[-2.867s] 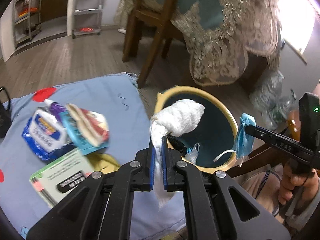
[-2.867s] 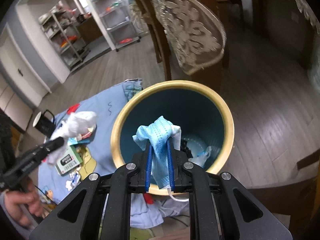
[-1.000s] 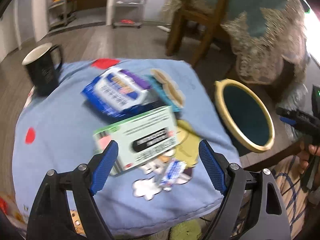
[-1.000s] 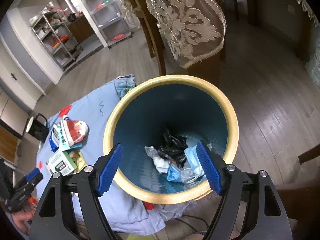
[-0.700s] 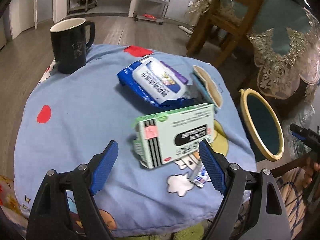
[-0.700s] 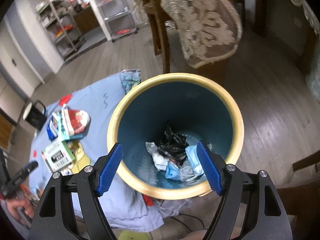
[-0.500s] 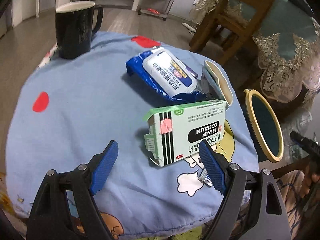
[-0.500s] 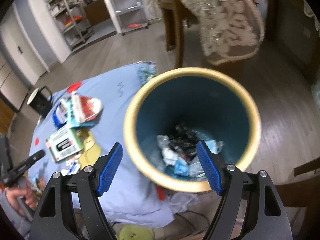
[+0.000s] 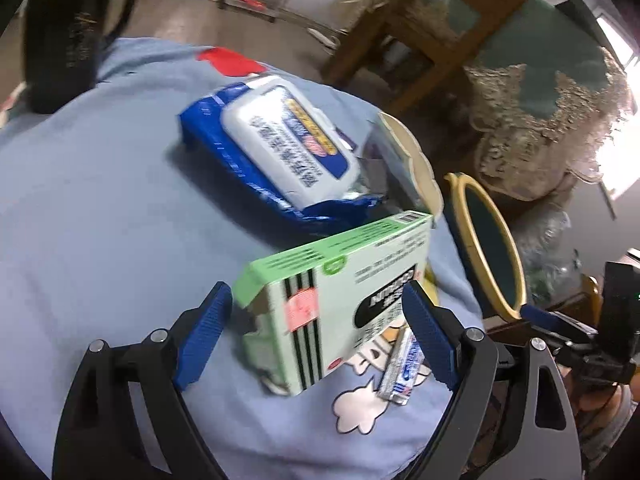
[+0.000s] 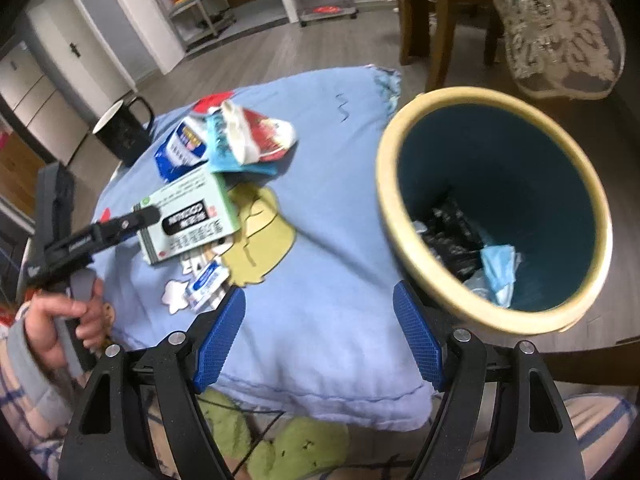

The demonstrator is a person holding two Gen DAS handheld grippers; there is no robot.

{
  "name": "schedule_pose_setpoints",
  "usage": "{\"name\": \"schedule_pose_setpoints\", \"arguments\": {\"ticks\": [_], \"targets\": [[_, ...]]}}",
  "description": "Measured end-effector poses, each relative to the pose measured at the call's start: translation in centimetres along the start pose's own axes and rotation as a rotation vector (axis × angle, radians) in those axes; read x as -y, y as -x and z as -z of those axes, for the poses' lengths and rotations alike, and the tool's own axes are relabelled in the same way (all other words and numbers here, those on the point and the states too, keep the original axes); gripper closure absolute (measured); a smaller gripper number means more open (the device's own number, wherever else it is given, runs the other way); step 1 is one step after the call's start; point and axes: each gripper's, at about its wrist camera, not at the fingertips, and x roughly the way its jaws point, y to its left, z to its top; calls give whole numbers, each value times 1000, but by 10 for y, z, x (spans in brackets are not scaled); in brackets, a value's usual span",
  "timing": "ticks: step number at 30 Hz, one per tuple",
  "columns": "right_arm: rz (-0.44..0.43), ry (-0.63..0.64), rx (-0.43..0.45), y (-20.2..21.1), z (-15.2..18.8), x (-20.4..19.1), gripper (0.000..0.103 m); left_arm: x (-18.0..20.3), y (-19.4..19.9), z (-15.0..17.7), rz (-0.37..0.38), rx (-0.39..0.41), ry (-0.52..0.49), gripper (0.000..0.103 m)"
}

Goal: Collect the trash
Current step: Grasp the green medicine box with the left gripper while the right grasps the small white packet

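A green and white carton [image 9: 340, 300] lies on the blue cloth [image 9: 100, 200]; it also shows in the right wrist view [image 10: 188, 216]. My left gripper [image 9: 316, 332] is open, its jaws on either side of the carton. A small blue and white wrapper [image 9: 402, 368] lies beside it, seen too in the right wrist view [image 10: 206, 284]. My right gripper [image 10: 318, 340] is open and empty over the cloth's front edge, next to the yellow-rimmed teal bin [image 10: 404, 216]. A blue face mask [image 10: 498, 268] and dark trash lie in the bin.
A blue wet-wipes pack [image 9: 276, 152], a red and teal snack bag [image 10: 252, 140] and a black mug [image 10: 124, 132] sit on the cloth. A wooden chair [image 9: 404, 40] and a lace-draped table [image 9: 540, 92] stand behind. The bin [image 9: 488, 248] is right of the cloth.
Both grippers dropped their trash into the bin and opened. My left gripper moved down to the carton, which now sits between its jaws. My right gripper swung left from over the bin.
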Motion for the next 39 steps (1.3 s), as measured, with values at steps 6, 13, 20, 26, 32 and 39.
{"name": "schedule_pose_setpoints", "arguments": {"ticks": [6,13,20,26,32,39], "targets": [[-35,2,-39,-13,5,-13,26,13,-1,3,3,-10,-51,22],[-62,28,-75,-28,10,-33,26,19,8,12,-16,-36,-46,65],[-98,34,-100,-40,12,-51,26,25,28,22,52,-18,-19,80],[-130,59,-108,-51,8,-75,26,40,58,24,16,36,-53,87],[-136,86,-147,-75,-1,-103,34,57,75,34,-141,57,-153,87],[-22,159,-157,-93,0,-120,40,57,50,42,-226,-40,-204,84]]}}
